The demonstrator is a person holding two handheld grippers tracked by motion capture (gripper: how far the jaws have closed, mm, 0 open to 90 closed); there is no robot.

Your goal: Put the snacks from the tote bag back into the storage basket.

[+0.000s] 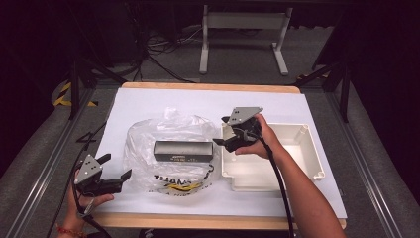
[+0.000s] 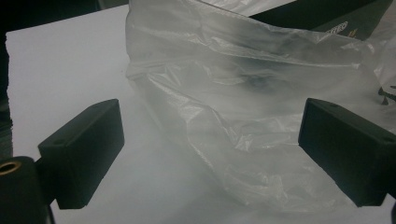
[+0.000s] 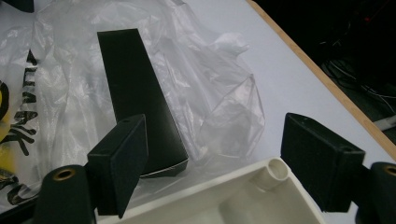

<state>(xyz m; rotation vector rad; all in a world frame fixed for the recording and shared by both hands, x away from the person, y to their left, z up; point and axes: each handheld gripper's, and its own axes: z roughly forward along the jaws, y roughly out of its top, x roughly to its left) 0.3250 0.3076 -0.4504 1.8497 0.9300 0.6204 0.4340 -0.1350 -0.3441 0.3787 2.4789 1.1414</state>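
Note:
A crumpled clear plastic bag with black and yellow print lies mid-table. A dark oblong box rests at the bag; I cannot tell whether it is inside or on top. My left gripper is open at the bag's left edge, holding nothing. In the left gripper view the bag lies just ahead of the open left gripper. My right gripper hovers open over the left rim of a white tray. In the right gripper view the open gripper faces the box and bag.
A white sheet covers the wooden table top, whose edge runs close by in the right gripper view. The tray rim sits directly under the right jaws. Beyond the table are cables and a white stand on the floor.

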